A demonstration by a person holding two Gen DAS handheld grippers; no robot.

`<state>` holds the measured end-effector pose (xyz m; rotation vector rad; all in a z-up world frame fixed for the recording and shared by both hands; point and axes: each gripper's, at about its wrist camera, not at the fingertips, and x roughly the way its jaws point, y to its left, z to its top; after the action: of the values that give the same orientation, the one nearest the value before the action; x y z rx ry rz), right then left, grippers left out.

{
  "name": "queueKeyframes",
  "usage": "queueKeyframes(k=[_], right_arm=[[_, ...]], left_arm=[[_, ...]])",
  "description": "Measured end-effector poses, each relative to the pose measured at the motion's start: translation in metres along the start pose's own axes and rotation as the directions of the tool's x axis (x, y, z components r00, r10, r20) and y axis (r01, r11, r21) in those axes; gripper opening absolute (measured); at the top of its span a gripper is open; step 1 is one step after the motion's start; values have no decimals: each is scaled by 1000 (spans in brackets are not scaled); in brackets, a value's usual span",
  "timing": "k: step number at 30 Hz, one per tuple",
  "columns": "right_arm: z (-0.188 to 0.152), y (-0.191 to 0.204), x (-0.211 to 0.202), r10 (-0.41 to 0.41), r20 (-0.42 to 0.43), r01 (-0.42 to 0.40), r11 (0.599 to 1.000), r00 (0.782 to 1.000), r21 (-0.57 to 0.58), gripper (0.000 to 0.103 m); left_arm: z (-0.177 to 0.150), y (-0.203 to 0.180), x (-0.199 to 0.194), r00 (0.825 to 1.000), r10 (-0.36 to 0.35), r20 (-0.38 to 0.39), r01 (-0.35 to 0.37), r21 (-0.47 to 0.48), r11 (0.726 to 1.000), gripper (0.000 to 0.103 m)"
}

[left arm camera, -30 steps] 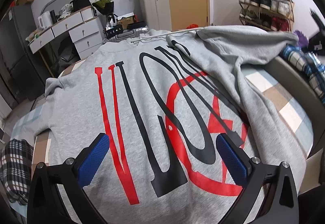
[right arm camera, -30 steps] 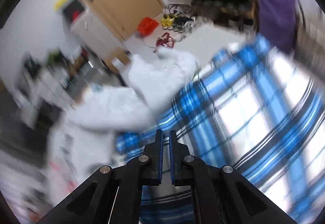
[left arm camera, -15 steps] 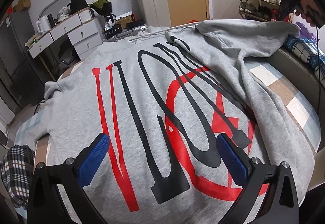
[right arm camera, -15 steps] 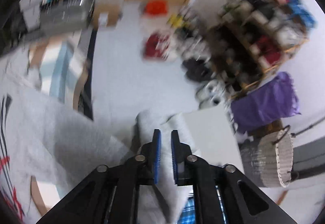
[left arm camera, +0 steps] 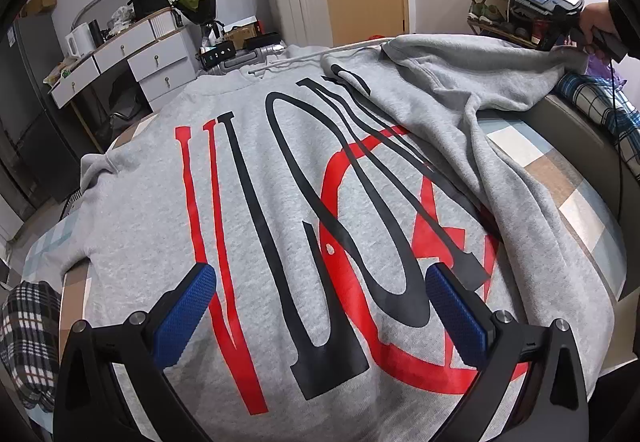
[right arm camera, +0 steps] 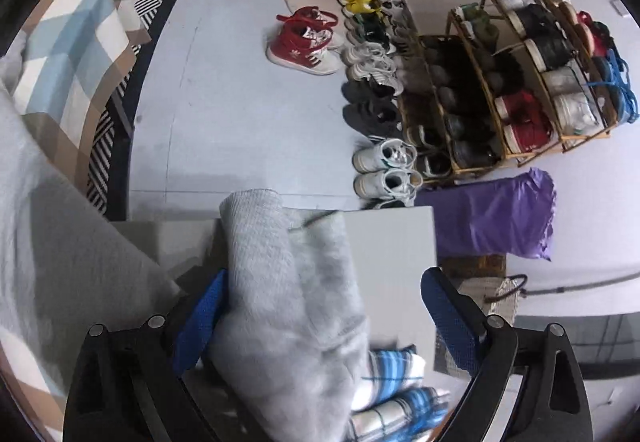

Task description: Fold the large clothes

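Sweatshirt [left arm camera: 280, 209]: large, grey, heavy fleece, spread print-side up across bed [left arm camera: 568, 193] with checked cover; tall red and black lettering running away from left gripper [left arm camera: 320, 306] toward neckline and white drawstring [left arm camera: 320, 53]. Sleeve [right arm camera: 288, 282] stretched far out to the right side, long axis pointing off the bed edge, cuff end draped over a plaid blue cloth [right arm camera: 400, 382]. Right gripper [right arm camera: 324, 314] nearer by far: jaws just been opening, now wide apart, sleeve lying loose between them, brushing one blue pad only, not pinched. Left gripper parted wide, hovering above hem area, nothing between pads. Likely next: sleeve to come inward across the print, toward the left. Beyond: shoe rack [right arm camera: 520, 81], purple bag [right arm camera: 492, 217].
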<state>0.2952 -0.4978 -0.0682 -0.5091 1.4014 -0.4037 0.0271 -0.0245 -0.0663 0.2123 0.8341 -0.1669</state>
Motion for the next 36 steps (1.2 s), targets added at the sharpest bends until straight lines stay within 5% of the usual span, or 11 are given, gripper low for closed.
queueKeyframes(k=[1,3,6,9,11,15,18,21,24,27,36], right_arm=[[0,1,2,5,-5,-5,1000,1000,-3,86],[-1,-6,3,41,-15,-40,998,999,43,27],[-9,-37,-3,92,13,-92,973,996,210,12],[-28,-82,-17,175,115,-206,905,978,371,11],[-51,-122,-26,239,235,-328,797,942,506,11],[-122,-200,-33,253,513,-569,458,820,683,11],[-163,-229,-35,197,635,-664,273,747,696,10],[-198,-246,-37,105,712,-719,150,694,679,7],[-216,-249,-38,76,758,-762,98,647,640,7],[-210,-239,-33,140,707,-721,166,693,673,7],[-239,-232,-33,130,724,-735,140,677,663,7]], left_arm=[[0,0,1,1000,2,-1,-2,0,1000,102],[0,1,1,1000,3,-4,-3,-5,1000,102],[1,4,1,1000,-2,-10,2,-18,1000,102],[2,6,-2,1000,-10,-2,10,-29,1000,102],[2,5,-4,1000,-8,7,8,-30,1000,102],[2,5,-6,1000,-5,17,6,-31,999,102],[1,5,-6,1000,-2,20,2,-35,999,102],[2,6,-8,1000,1,29,1,-44,999,102],[3,9,-9,999,4,38,-1,-54,999,102],[2,11,-9,1000,-6,31,8,-66,998,102],[0,19,-13,999,2,41,1,-77,997,102]])
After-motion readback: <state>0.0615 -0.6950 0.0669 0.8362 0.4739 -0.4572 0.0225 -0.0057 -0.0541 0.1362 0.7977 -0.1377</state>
